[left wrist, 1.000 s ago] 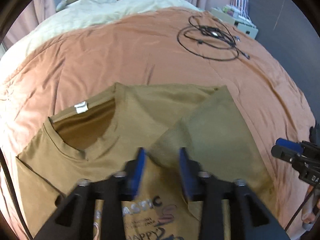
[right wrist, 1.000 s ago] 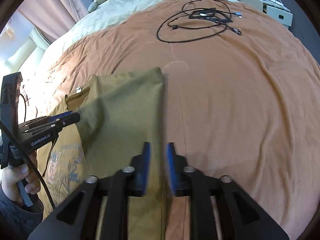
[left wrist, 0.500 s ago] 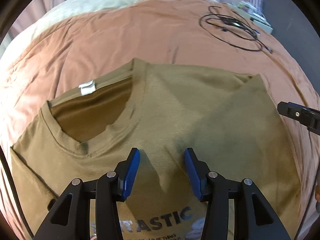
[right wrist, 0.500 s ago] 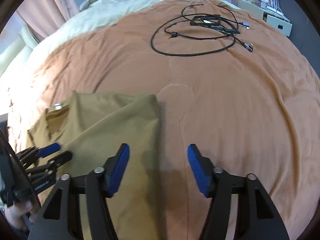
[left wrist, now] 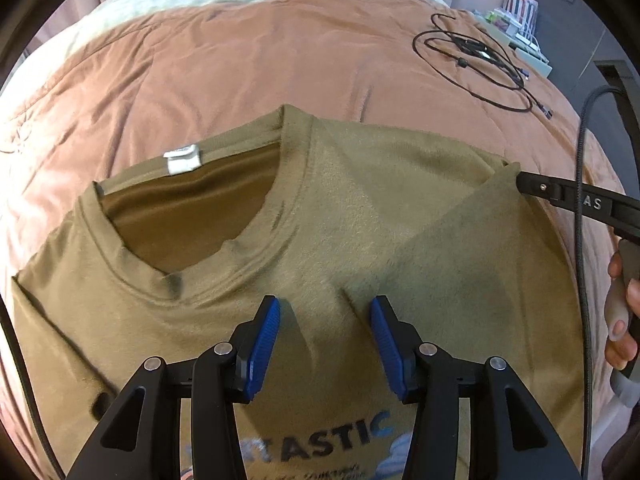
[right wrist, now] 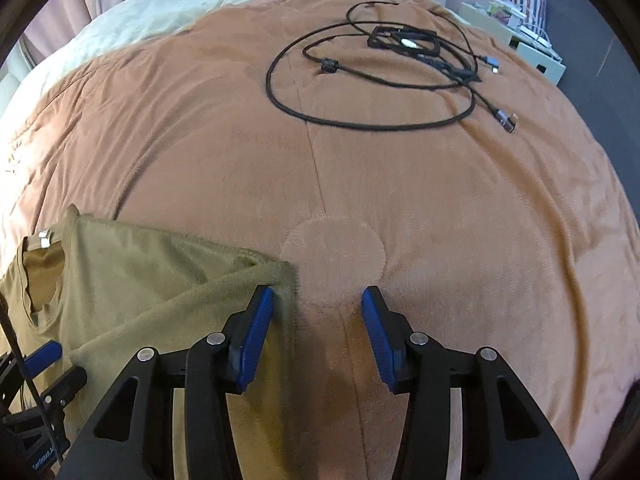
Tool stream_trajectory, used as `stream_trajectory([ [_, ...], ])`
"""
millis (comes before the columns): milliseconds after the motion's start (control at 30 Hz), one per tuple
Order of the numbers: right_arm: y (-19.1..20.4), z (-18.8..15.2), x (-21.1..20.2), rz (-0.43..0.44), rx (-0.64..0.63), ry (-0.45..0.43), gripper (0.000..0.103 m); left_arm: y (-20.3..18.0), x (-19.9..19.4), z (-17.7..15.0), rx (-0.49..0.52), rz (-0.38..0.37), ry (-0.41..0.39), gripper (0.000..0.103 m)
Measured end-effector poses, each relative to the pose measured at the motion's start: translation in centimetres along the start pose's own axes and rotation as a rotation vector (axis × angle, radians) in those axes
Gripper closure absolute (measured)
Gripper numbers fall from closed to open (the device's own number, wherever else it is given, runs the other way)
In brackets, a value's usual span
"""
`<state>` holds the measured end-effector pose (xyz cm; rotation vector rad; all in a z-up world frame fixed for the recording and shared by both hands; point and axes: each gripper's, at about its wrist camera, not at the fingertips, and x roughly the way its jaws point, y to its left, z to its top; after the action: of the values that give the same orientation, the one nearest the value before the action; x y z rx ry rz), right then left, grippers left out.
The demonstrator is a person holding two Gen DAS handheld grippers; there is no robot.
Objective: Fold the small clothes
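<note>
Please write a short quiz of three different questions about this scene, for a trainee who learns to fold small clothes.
1. True or false: the left gripper is shut on the olive T-shirt.
2. Multiple choice: what lies on the brown blanket beyond the shirt? A) black cables B) a towel C) a book
3. Fill in: the white label sits inside the shirt's ____.

Key:
1. False. Its jaws stand apart above the chest, holding nothing.
2. A.
3. Neckline. The right gripper is open too, at the folded sleeve corner.
</note>
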<state>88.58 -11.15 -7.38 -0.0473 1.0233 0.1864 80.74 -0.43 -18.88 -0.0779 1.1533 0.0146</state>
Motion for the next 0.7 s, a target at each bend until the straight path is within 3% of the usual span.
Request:
stream_trajectory([
  [133, -0.3, -1.1, -1.8, 0.049, 0.021, 0.01, 0.058, 1.1, -2.6, -0.7, 0.002, 0.003, -0.044, 0.052],
  [267, -0.6, -2.8, -4.5, 0.057, 0.01, 0.002, 0.058, 2.8, -5.3, -1.7, -0.045, -0.025, -0.036, 0.052],
  [367, -1.0, -4.5, -7.0, 0.093, 0.021, 0.003, 0.048, 3.2, -8.4, -2.9, -0.038, -0.03, -0.051, 0.052],
  [433, -1.1, -5.7, -8.9, 0.108, 0.019, -0.012, 0.031, 3.3, -10.6, -3.7, -0.026, -0.022, -0.077, 0.045],
  [500, -1.4, -6.7, -10.7, 0.134, 0.022, -0.028, 0.022, 3.6, -13.3, -4.8, -0.026, -0.032, -0.112, 0.025],
  [600, -1.2, -8.9, -13.1, 0.152, 0.021, -0.029, 0.021, 4.1, -16.5, -6.4, -0.033, -0.032, -0.165, 0.011],
  [700, -1.5, -11.2, -15.5, 0.154, 0.021, -0.039, 0.018, 5.0, -19.9, -8.3, -0.035, -0.023, -0.199, 0.009],
])
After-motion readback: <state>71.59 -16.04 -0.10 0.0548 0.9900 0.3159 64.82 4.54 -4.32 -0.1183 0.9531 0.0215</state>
